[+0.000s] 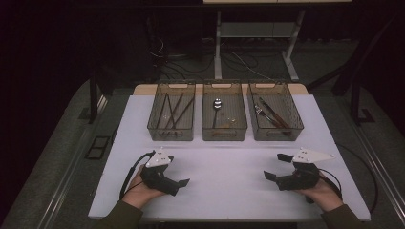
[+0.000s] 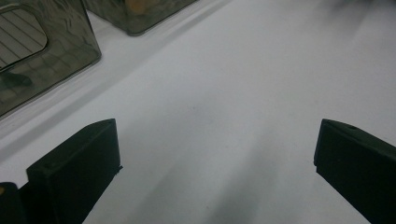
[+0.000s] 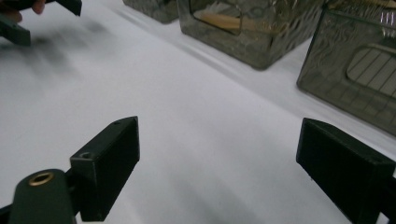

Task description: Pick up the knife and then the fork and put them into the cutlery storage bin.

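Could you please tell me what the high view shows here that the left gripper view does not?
The high view alone shows what the three bins hold: chopsticks in the left one, a spoon in the middle one, a fork in the right one. It also shows both hands and the right gripper, open. The left gripper view alone looks closely along the left gripper, whose jaws stand wide apart above bare table with nothing between them. Both show the white table and smoky bin walls.
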The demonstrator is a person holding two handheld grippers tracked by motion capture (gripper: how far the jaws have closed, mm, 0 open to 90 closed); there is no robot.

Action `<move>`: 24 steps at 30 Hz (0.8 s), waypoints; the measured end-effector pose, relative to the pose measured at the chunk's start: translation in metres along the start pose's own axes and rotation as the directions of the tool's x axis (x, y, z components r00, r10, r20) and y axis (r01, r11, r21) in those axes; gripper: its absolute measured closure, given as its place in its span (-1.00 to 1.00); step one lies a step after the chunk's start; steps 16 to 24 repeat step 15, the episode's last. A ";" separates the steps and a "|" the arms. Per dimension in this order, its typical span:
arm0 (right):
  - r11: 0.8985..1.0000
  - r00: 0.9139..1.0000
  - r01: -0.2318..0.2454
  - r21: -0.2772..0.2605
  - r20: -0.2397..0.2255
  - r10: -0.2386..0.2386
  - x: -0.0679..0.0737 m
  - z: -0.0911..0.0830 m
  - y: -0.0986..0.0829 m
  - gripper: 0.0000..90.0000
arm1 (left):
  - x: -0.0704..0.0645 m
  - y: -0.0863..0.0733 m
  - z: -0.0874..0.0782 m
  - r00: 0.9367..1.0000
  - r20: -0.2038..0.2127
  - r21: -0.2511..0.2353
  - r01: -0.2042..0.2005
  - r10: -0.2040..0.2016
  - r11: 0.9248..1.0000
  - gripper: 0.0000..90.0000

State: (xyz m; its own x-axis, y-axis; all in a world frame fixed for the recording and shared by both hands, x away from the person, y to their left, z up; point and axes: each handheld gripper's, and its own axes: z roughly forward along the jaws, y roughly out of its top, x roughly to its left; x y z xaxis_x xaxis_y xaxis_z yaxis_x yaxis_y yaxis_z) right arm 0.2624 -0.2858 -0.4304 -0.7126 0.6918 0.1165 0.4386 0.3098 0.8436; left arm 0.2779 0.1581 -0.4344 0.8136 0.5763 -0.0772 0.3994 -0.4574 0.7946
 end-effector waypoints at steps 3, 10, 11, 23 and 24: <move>1.000 1.000 0.001 0.005 0.004 -0.001 0.000 -0.001 -0.006 -0.72 | 0.000 0.000 0.000 1.000 0.001 -0.001 0.001 -0.001 1.000 -1.00; 0.999 1.000 0.021 0.050 0.009 -0.021 -0.001 0.001 -0.018 -0.72 | 0.000 0.000 0.000 1.000 0.002 0.000 -0.003 0.003 1.000 -1.00; 0.998 1.000 0.023 0.051 0.009 -0.023 -0.001 0.002 -0.018 -0.72 | 0.000 0.000 0.000 1.000 0.002 0.000 -0.004 0.004 1.000 -1.00; 0.998 0.999 0.040 0.052 0.003 -0.040 0.000 0.002 -0.018 -0.72 | 0.000 0.000 0.000 1.000 0.004 -0.001 -0.001 0.001 1.000 -1.00; 0.998 0.999 0.040 0.052 0.003 -0.040 0.000 0.002 -0.018 -0.72 | 0.000 0.000 0.000 1.000 0.004 -0.001 -0.001 0.001 1.000 -1.00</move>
